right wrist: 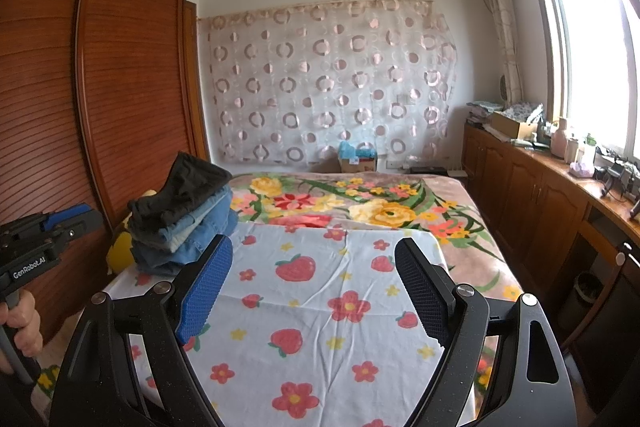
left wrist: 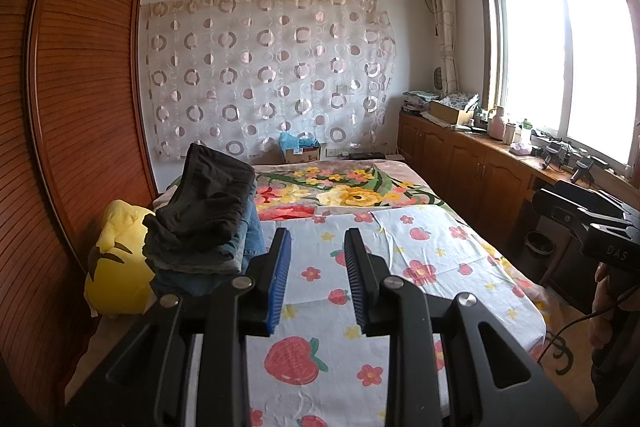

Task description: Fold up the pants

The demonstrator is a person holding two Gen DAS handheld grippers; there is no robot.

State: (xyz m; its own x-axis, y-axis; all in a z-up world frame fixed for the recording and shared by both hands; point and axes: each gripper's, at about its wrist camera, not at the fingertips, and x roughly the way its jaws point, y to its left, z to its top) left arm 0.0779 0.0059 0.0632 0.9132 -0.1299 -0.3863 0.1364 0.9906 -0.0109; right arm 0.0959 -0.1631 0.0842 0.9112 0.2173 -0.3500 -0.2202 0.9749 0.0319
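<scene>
Both tools are held level above the near end of the bed, pointing toward the curtained wall at twelve o'clock, and neither carries any cloth, which suggests a pause between garments rather than a fold in progress. The left tongs (left wrist: 318, 247) stand moderately spread, with bare sheet showing between the blue pad and the black one; the right tongs (right wrist: 314, 265) are spread wide, likewise pinching nothing. Below them lies a white cotton sheet printed with red strawberries and flowers (right wrist: 320, 307), smoothed flat over the bed, probably laid as a clean working surface for folding, and no loose garment rests on it. The pants are all in a stack of folded dark grey and blue denim pants (left wrist: 208, 223) at about ten o'clock from the left tongs, pushed to the bed's edge beside the louvred brown wooden wardrobe (left wrist: 80, 107), likely so finished pieces stay out of the folding area. The stack leans a little, its top grey pair tipped up against nothing, so it may slump if nudged. A yellow plush pillow with a dark face mark (left wrist: 116, 267) sits just beyond the stack at nine o'clock, partly propping it. Judging by the bare sheet, either the work is done or another pair must be fetched
</scene>
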